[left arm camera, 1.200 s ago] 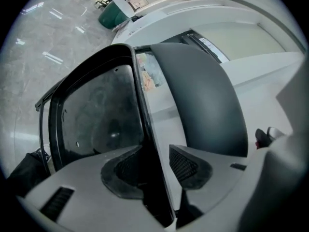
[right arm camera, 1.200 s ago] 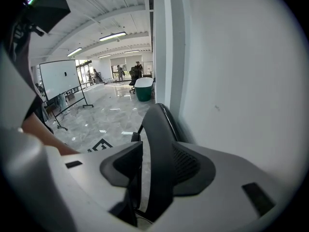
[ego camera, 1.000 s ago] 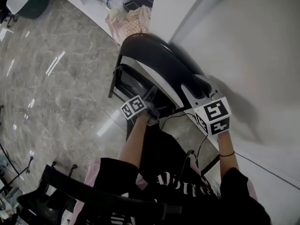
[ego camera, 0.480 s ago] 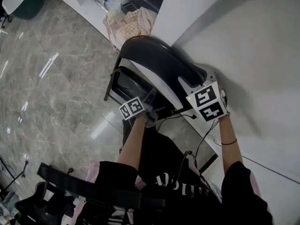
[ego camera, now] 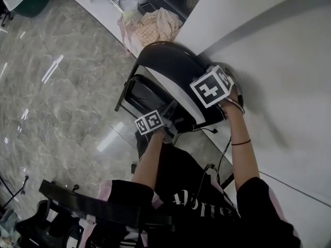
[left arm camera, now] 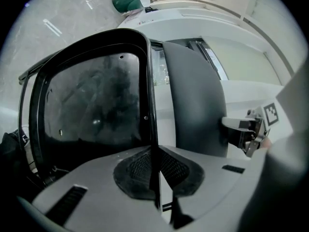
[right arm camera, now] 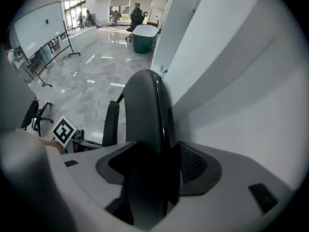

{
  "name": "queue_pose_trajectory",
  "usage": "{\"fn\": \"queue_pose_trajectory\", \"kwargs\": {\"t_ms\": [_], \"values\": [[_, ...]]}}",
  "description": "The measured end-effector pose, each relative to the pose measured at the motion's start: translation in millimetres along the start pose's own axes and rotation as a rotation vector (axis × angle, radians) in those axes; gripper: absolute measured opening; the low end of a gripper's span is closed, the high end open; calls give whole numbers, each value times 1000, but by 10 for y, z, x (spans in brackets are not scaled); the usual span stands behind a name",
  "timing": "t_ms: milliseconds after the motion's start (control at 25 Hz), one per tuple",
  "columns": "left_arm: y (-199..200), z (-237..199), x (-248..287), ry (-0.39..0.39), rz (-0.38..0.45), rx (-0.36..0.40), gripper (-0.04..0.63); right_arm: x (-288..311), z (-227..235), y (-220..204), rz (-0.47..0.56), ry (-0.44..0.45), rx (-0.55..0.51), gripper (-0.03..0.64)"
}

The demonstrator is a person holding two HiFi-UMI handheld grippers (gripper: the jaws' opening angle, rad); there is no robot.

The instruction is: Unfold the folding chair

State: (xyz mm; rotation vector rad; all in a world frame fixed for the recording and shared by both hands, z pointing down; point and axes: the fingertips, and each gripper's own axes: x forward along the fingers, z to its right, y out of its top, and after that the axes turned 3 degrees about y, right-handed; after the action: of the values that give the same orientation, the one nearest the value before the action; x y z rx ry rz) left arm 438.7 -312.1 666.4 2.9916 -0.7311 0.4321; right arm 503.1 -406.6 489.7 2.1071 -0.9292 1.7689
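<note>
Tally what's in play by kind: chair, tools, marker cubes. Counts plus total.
folding chair: 1
tools: 2 (left tool shut on seat frame; right tool just been opening, backrest between its jaws)
marker cubes: 2 (left cube, right cube)
total: 5

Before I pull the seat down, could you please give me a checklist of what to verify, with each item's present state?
1. Left gripper clamped on the seat rim: ok.
2. Right gripper gripping the backrest: not ok; its jaws have just been opening and stand wide, with the backrest between them.
3. Folding chair opened out: not ok; the seat stands upright beside the backrest.
4. Chair's footing on the floor: cannot tell.
</note>
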Motion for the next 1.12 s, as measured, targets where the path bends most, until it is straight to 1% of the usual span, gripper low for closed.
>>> {"fn": "queue_pose_trajectory", "kwargs": {"t_ms": [40,120,240,360,440,560,640,760,1000,1080,1120], "values": [[-1,-2,-2,-1,1,-2,15,42,-7,-11,-29,10,12,247],[-9,1,-2,-3,-6,0,15,58,-13,-10,-47,30,34,247],[-10,-2,-5,-2,-30,17,17,45,-10,15,-31,30,34,245],[-1,-11,-14,7,-35,21,17,48,-13,19,-5,26,26,247],[5,-9,-26,9,-35,19,17,49,0,3,20,58,64,245],[23,1,-63,14,-51,45,17,33,-16,87,99,158,132,244],[3,16,-90,15,-69,71,17,2,-51,101,107,223,150,243],[-41,29,-180,7,-77,82,17,-116,-192,102,120,333,146,242],[-110,101,-564,-24,-39,90,17,-565,-647,147,203,664,145,242],[-138,102,-684,-30,-26,95,17,-675,-784,150,224,747,133,242],[-154,101,-746,-34,-17,97,17,-719,-844,145,230,774,130,233]]}}
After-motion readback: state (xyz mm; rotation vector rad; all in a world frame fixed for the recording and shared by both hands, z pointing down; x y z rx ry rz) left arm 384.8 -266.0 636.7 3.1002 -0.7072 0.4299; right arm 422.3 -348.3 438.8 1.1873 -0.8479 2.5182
